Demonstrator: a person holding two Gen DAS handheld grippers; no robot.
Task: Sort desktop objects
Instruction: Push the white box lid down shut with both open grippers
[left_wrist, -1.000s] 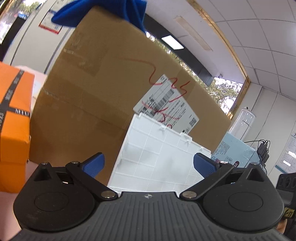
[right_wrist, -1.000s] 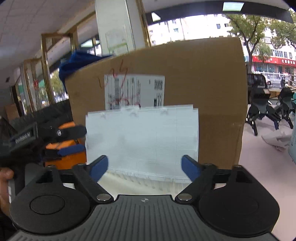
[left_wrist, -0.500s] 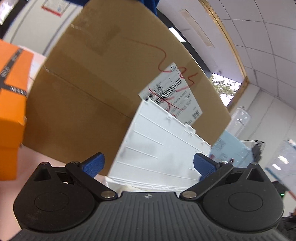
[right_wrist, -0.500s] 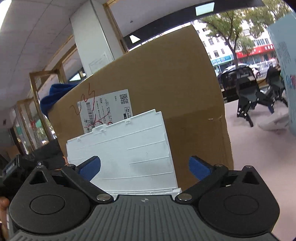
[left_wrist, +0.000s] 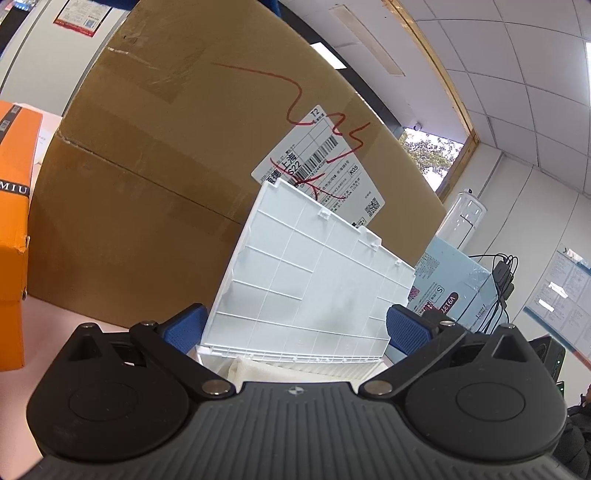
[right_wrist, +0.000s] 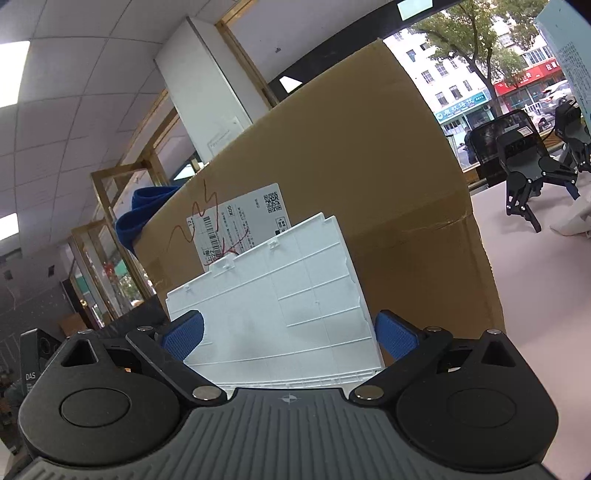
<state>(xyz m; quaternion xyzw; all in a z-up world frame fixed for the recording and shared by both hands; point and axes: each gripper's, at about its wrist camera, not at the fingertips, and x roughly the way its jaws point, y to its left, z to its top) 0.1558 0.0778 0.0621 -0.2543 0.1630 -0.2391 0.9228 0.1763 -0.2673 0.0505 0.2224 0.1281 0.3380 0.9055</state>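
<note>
Since the earlier frames, both cameras are tilting, so the white plastic lid (left_wrist: 314, 280) is appearing slanted now instead of level. It is standing open above its white box (left_wrist: 295, 363), which is sitting on the pink table (right_wrist: 535, 295) just in front of the big cardboard box (left_wrist: 177, 166). The left gripper (left_wrist: 295, 326) is staying with its jaws wide apart, holding nothing. The right gripper (right_wrist: 288, 332) is also gaping wide and gripping nothing. An orange box (left_wrist: 14, 221) is standing at the left.
</note>
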